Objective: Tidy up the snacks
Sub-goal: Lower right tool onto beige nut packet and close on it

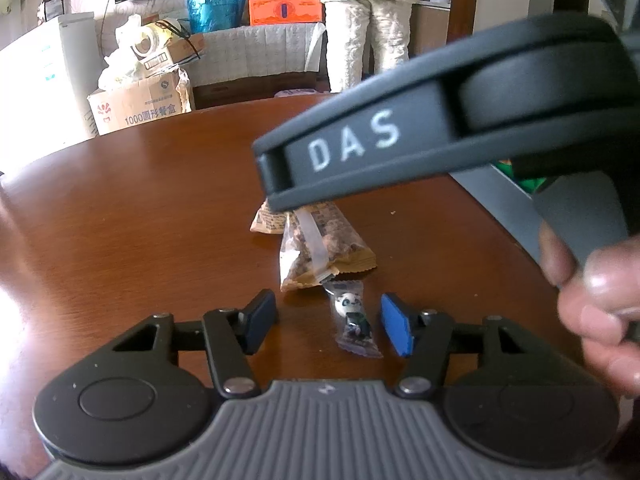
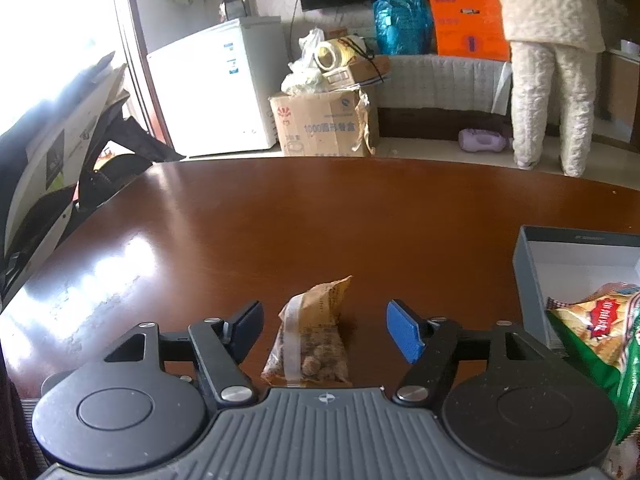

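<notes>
Both tools stood wide: the left tool (image 1: pixel 328 322) flanked a panda candy (image 1: pixel 354 322) on the desk (image 1: pixel 160 200), the right tool (image 2: pixel 326 330) straddled a nut packet (image 2: pixel 312 340) beside the grey box (image 2: pixel 532 276)

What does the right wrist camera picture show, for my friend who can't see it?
The right gripper is open, with a tan nut snack packet lying on the brown table between its fingers. At the right edge is a grey box holding a green snack bag; cardboard boxes and a standing person fill the room behind.
</notes>
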The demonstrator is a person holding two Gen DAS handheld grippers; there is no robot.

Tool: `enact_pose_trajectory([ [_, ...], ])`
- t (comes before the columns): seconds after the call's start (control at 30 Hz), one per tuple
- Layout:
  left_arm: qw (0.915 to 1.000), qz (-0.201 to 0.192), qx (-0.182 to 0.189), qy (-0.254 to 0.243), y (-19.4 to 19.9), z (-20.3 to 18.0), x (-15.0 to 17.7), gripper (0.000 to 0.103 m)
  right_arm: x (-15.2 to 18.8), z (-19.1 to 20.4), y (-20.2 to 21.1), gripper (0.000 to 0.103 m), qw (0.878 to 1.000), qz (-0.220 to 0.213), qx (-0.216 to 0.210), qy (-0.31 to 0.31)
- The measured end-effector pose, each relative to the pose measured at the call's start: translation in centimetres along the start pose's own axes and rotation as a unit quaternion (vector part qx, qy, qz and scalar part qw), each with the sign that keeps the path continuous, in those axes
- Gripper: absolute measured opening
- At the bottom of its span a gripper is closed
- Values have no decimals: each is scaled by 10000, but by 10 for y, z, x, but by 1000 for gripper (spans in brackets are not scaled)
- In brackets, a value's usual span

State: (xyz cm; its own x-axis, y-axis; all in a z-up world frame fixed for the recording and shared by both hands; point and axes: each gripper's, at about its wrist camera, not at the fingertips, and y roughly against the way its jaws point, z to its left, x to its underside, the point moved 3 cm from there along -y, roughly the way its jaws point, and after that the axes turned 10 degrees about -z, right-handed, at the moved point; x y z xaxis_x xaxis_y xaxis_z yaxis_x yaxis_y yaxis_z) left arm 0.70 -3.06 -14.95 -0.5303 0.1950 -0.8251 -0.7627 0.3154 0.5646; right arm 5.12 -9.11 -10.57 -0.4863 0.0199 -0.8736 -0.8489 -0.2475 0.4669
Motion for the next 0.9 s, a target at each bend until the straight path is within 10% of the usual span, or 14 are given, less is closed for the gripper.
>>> enact_pose_trajectory([
  [0.9,9998,-182,64,-12,5,21,7,41,8,26,-44,58,9982,590,-23,142],
])
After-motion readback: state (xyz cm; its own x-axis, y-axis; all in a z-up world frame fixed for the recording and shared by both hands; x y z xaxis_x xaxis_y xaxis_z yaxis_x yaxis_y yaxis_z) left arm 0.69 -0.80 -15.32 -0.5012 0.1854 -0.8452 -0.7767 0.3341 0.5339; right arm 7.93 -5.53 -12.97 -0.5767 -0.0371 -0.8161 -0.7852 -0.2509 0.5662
